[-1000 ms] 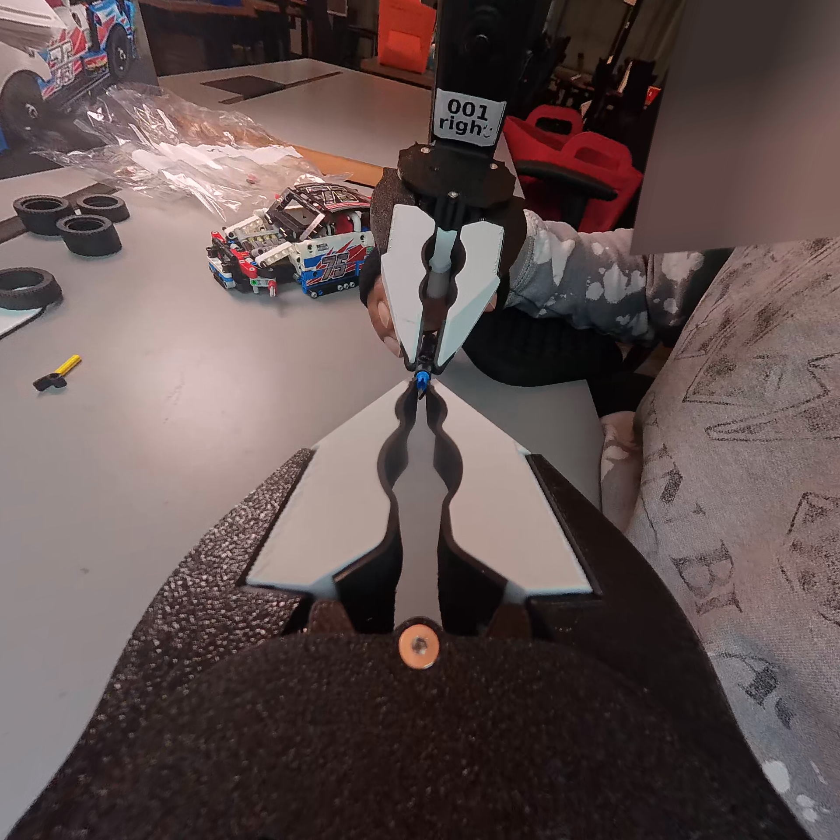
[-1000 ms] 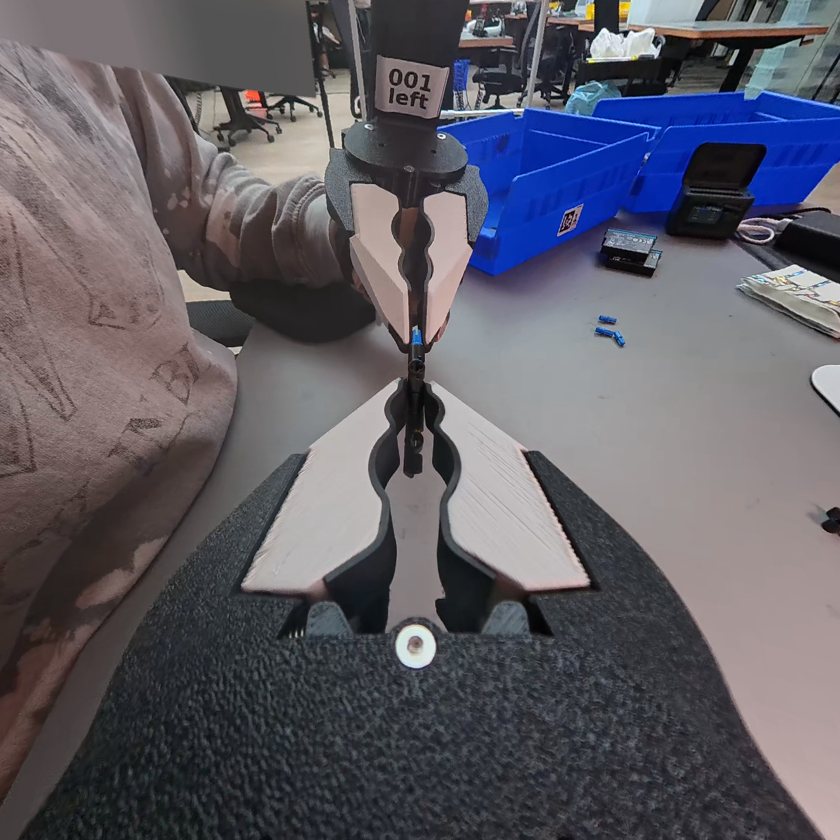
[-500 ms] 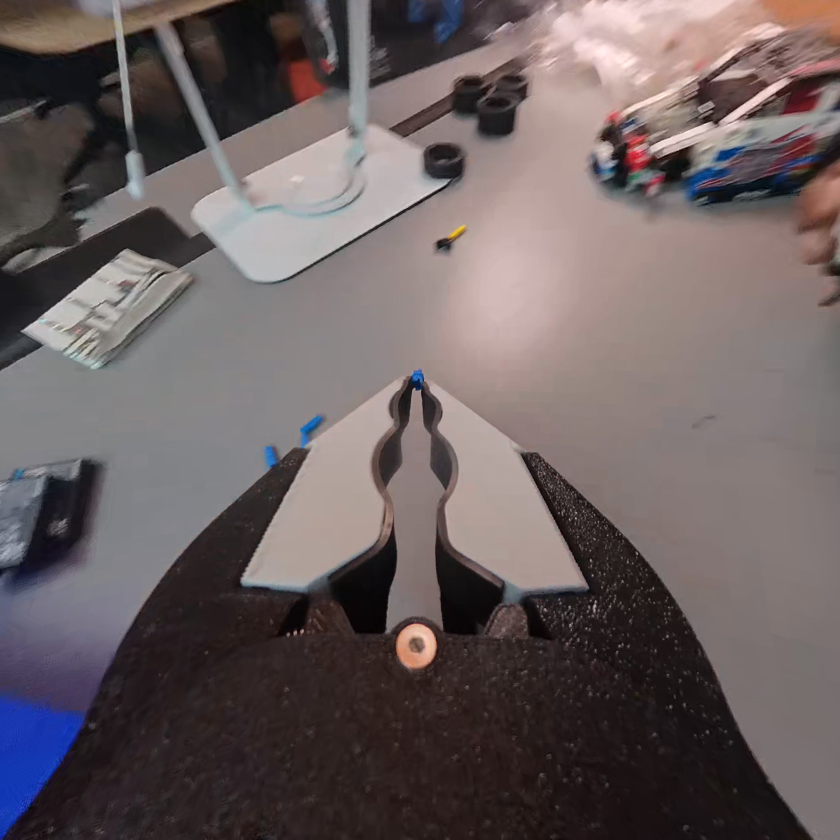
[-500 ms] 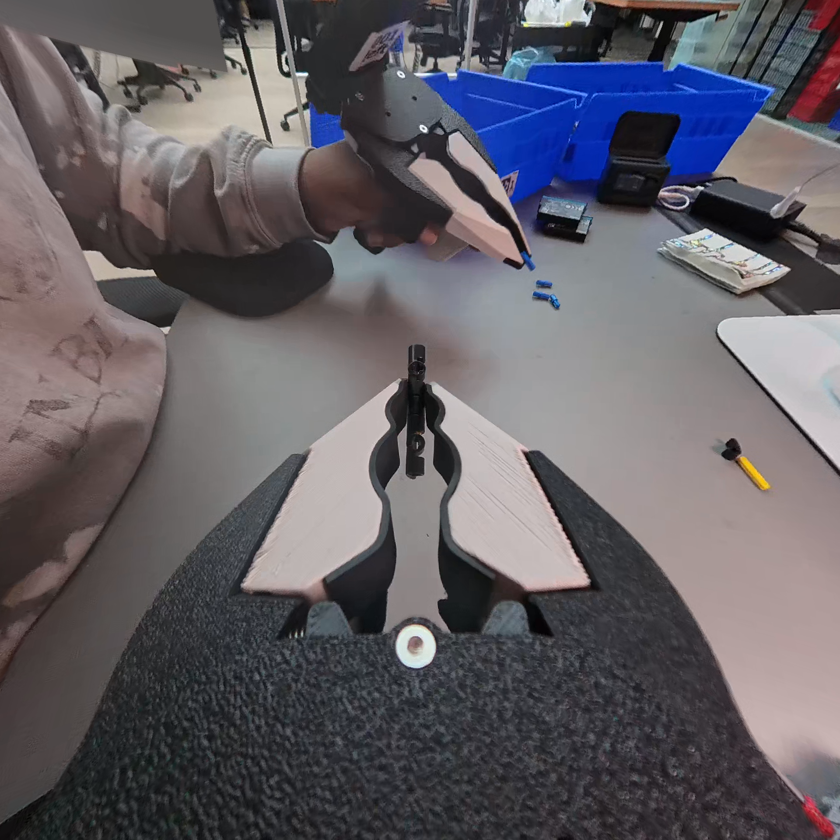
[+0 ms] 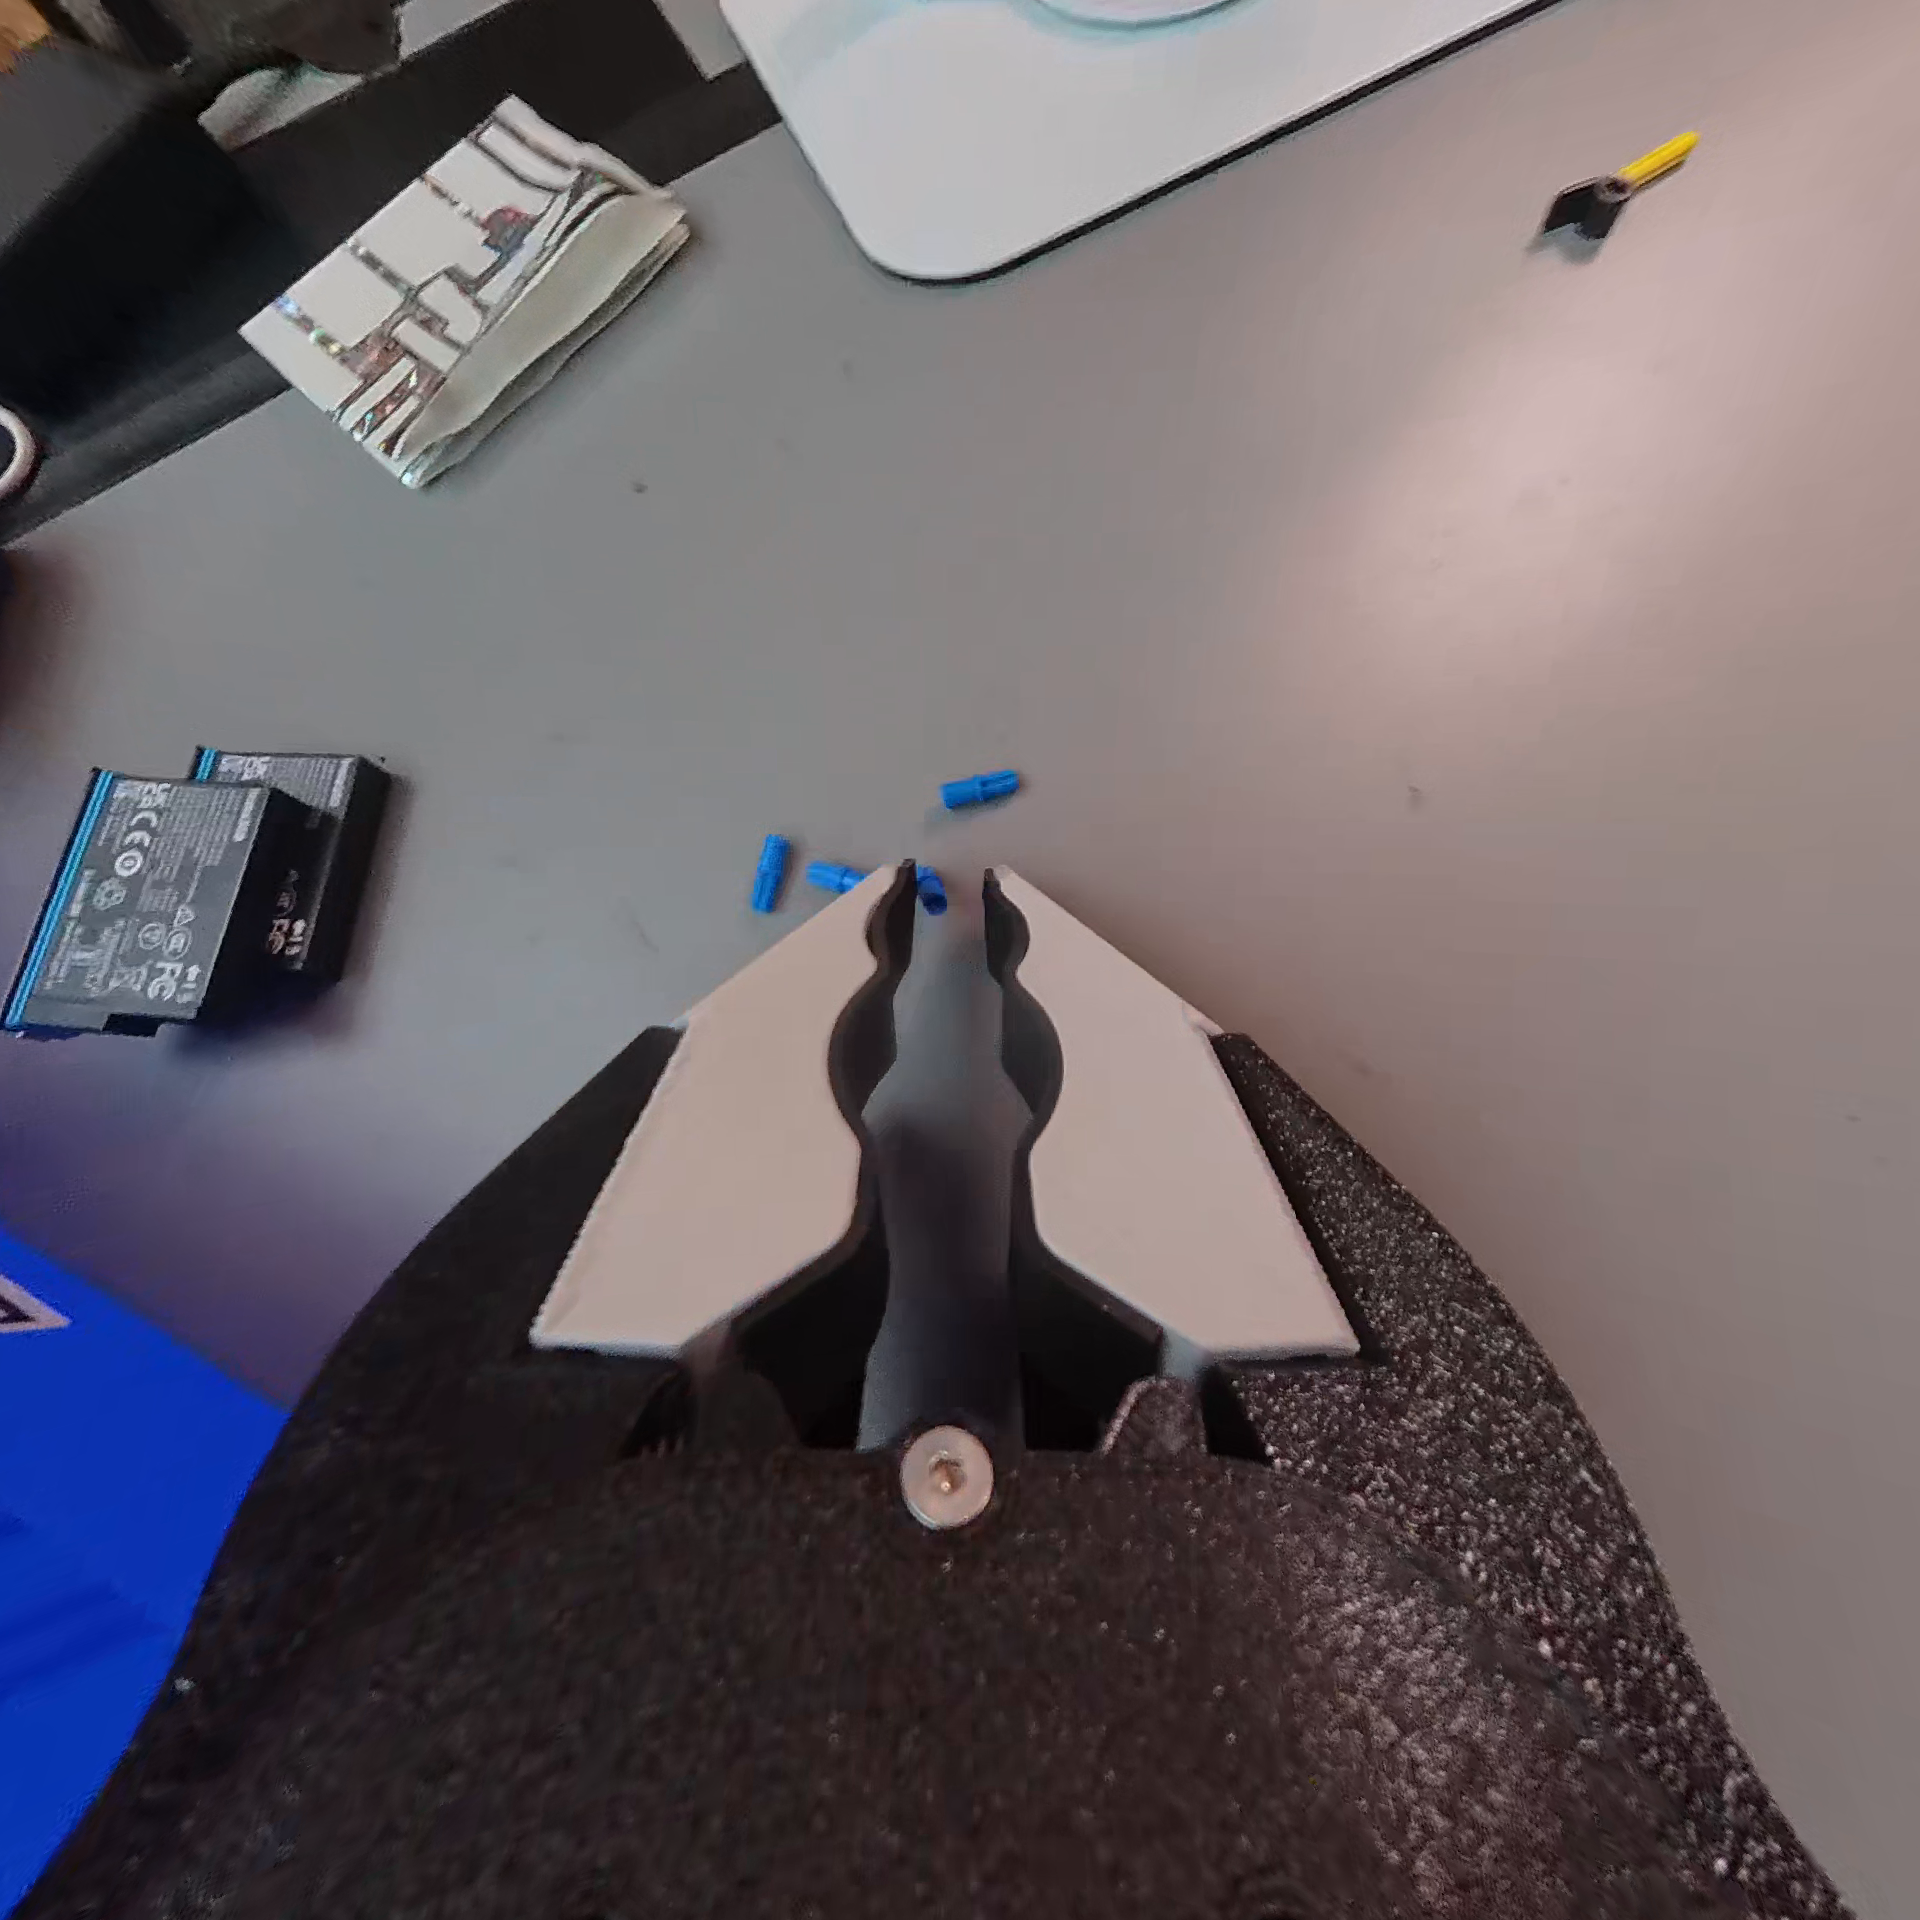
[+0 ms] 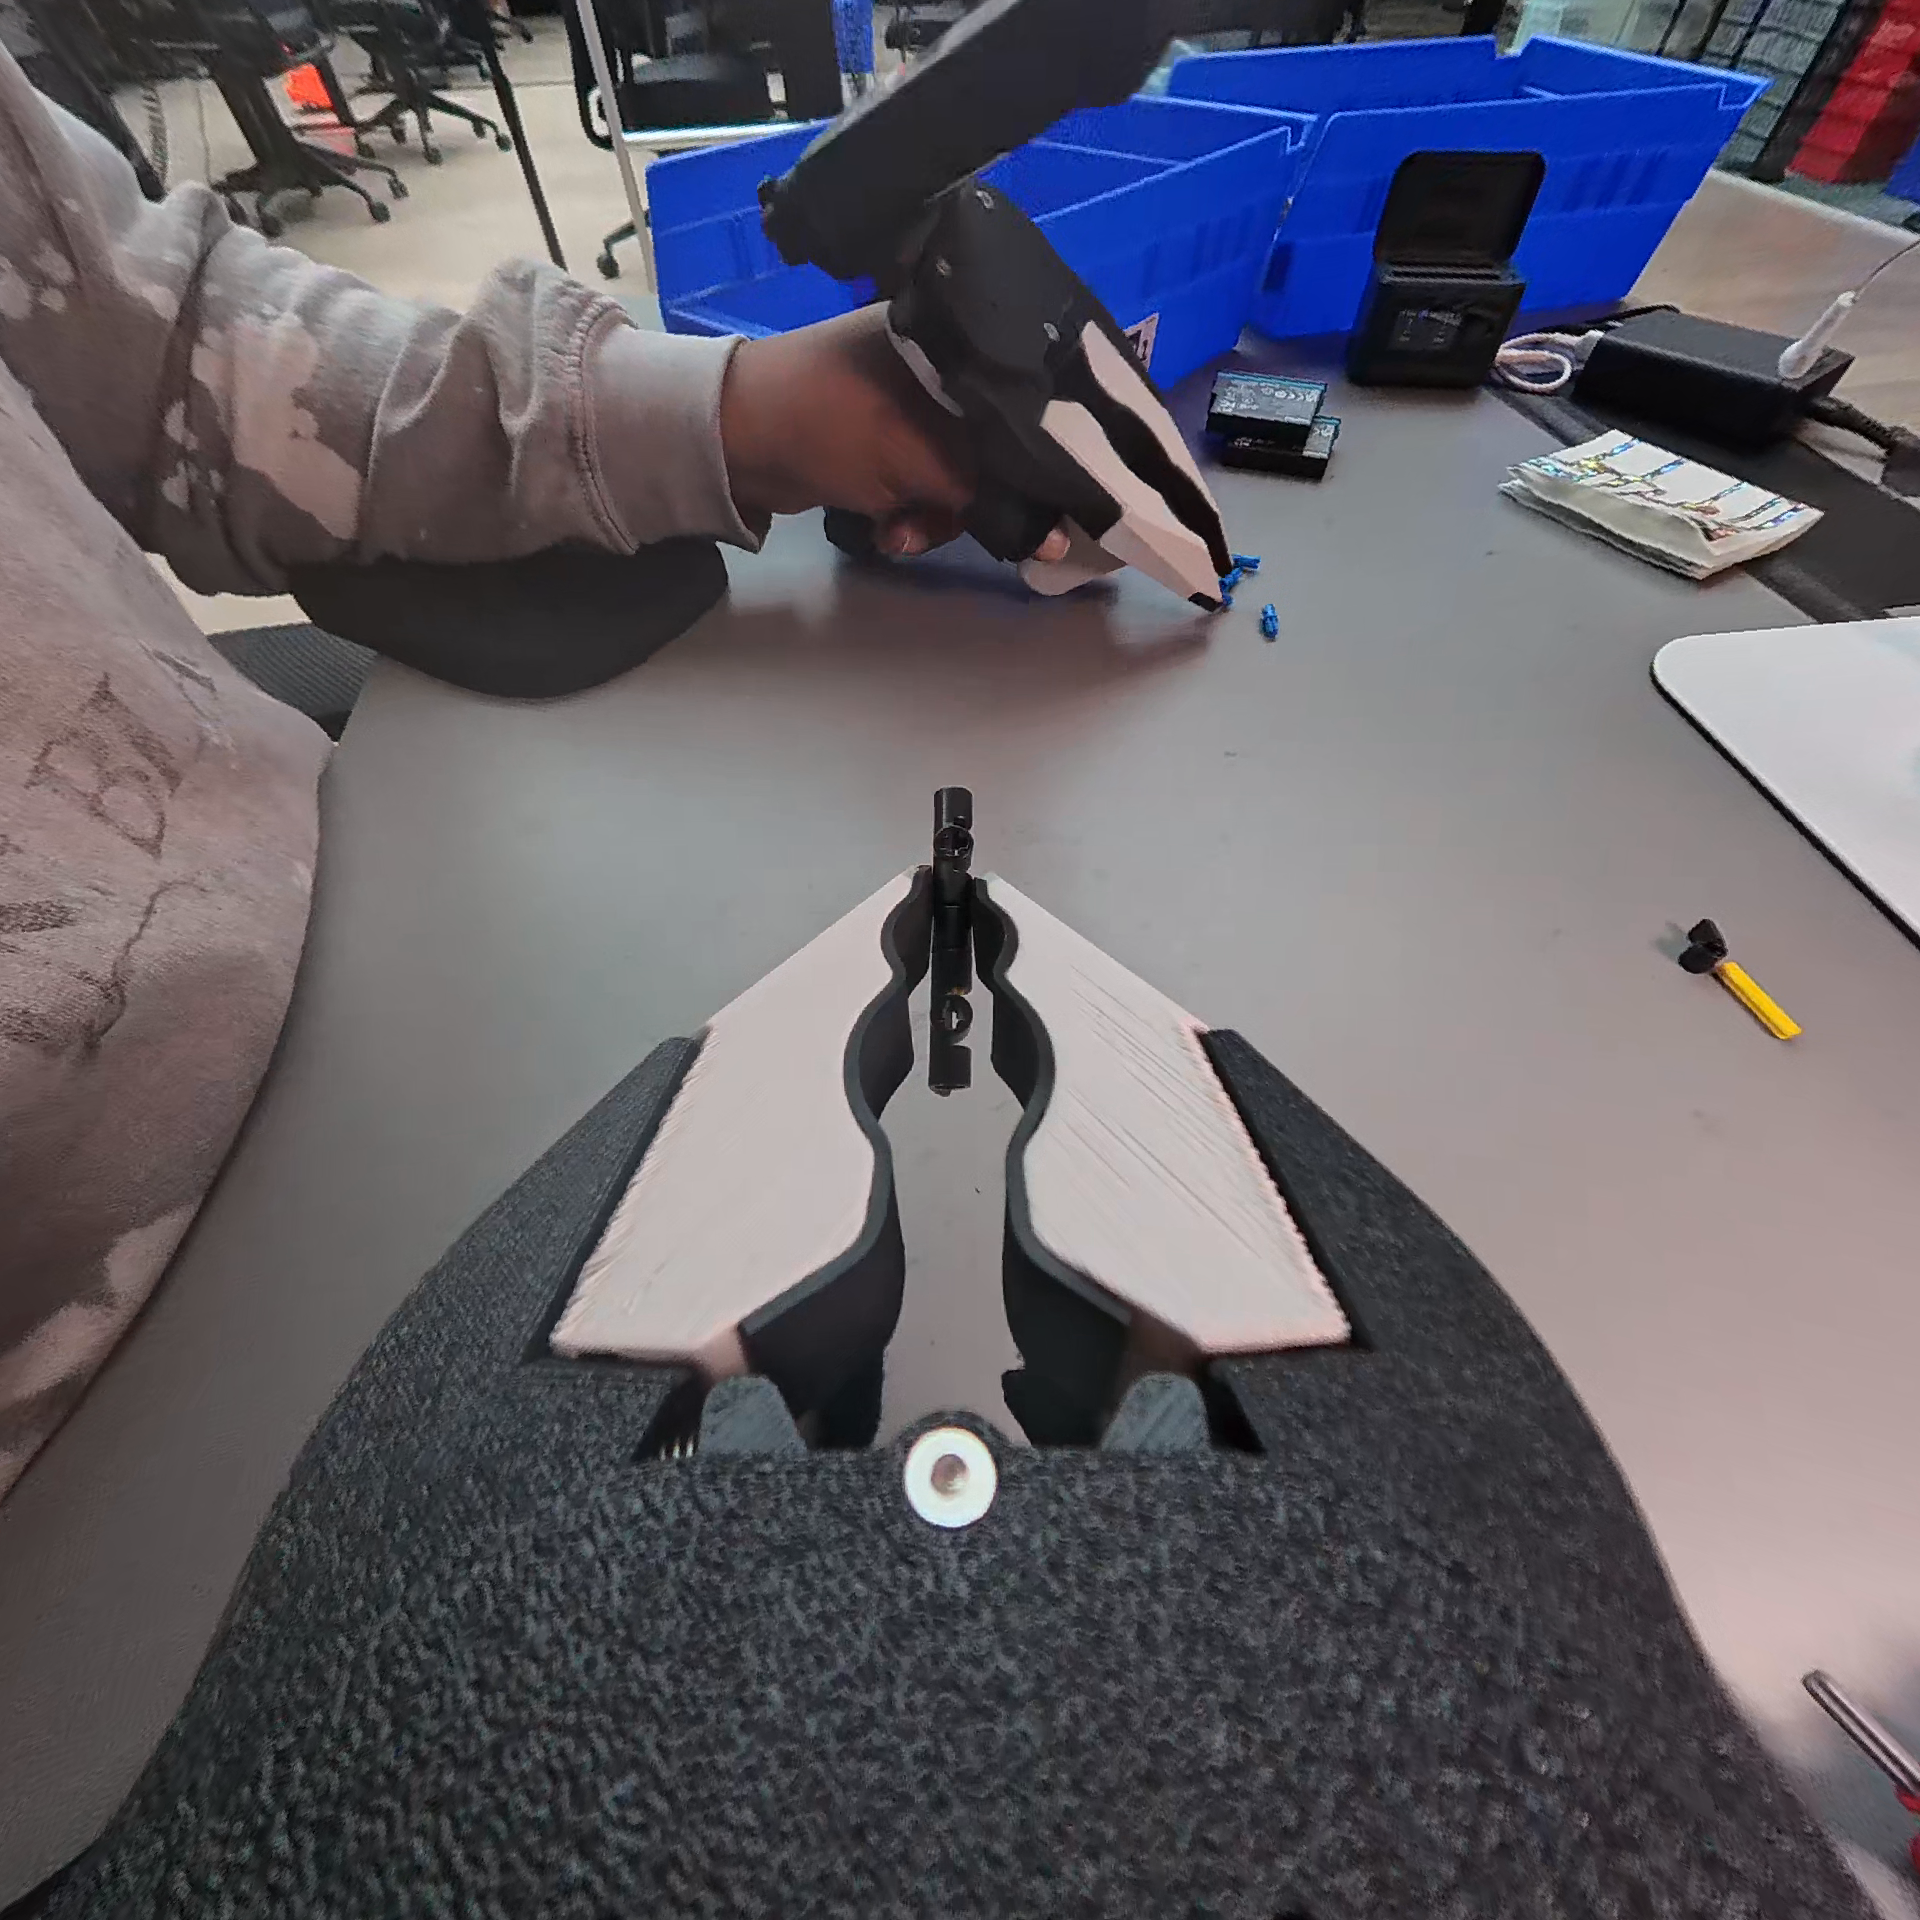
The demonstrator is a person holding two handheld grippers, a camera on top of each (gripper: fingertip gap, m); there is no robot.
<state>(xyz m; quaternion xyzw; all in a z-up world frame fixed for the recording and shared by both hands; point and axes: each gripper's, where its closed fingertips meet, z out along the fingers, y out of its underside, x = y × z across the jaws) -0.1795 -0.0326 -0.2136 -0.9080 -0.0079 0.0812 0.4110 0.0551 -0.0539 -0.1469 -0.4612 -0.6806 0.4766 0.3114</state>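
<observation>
Smooth grey table [image 5: 1351, 644] is taking up both views, with glossy blue plastic bins [image 6: 1195, 197] sitting along its far edge and office chairs blurring behind. Left gripper [image 5: 948, 881], pebbled black shell with flat pale fingers, is tipping down to the tabletop, tips slightly spread around one small blue pin [image 5: 931, 891]; more blue pins [image 5: 979, 790] are lying just beside. Right gripper [image 6: 951, 883] is pinching a thin black rod-like connector [image 6: 952, 935], poking forward above the table. A yellow-and-black peg [image 6: 1740, 992] is lying well apart.

Blue pin [image 5: 837, 878] partly hidden behind left jaws' tip.
</observation>
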